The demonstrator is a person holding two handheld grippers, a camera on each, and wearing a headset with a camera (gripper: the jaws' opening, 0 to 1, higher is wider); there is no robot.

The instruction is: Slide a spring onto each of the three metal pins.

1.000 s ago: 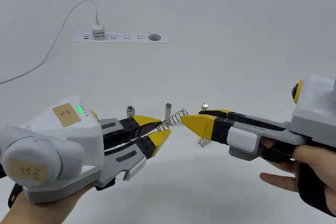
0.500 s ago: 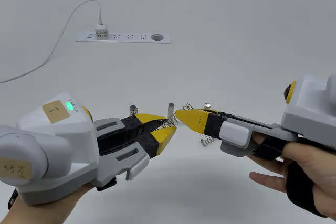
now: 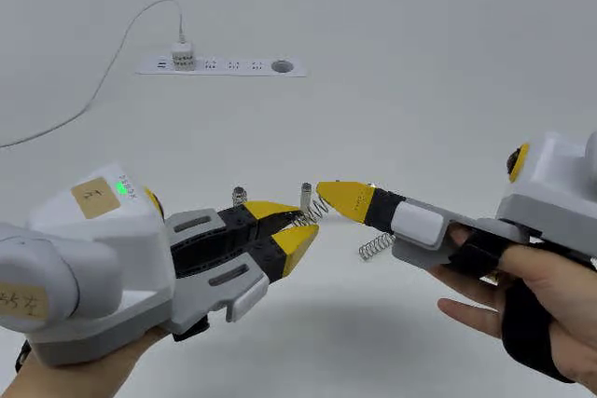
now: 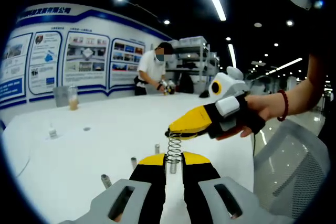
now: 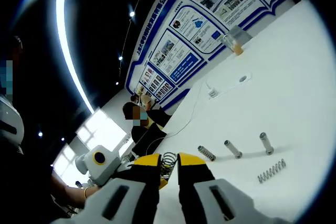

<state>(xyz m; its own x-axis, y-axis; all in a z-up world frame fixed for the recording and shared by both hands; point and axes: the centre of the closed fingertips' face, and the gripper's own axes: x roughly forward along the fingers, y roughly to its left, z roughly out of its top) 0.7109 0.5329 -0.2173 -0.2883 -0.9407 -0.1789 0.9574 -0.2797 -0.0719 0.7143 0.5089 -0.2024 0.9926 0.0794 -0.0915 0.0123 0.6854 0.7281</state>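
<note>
The left gripper (image 3: 303,223) is clenched on the near end of a silver coiled wire spring (image 3: 317,209), just right of a short metal pin wearing its own spring (image 3: 240,196). The held coil's long axis slants from the left jaws up to the right gripper (image 3: 323,191), which seems pinched on its far end. A bare upright steel pin (image 3: 305,192) stands just behind it. I judge the coil must tip vertical over that pin. A loose spring (image 3: 375,245) lies on the white table (image 3: 420,90) under the right gripper.

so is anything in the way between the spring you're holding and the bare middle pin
Nothing visible. The thin metal coil spring, held at its ends by the left tool and the right tool, sits right next to the bare upright middle metal pin.
</note>
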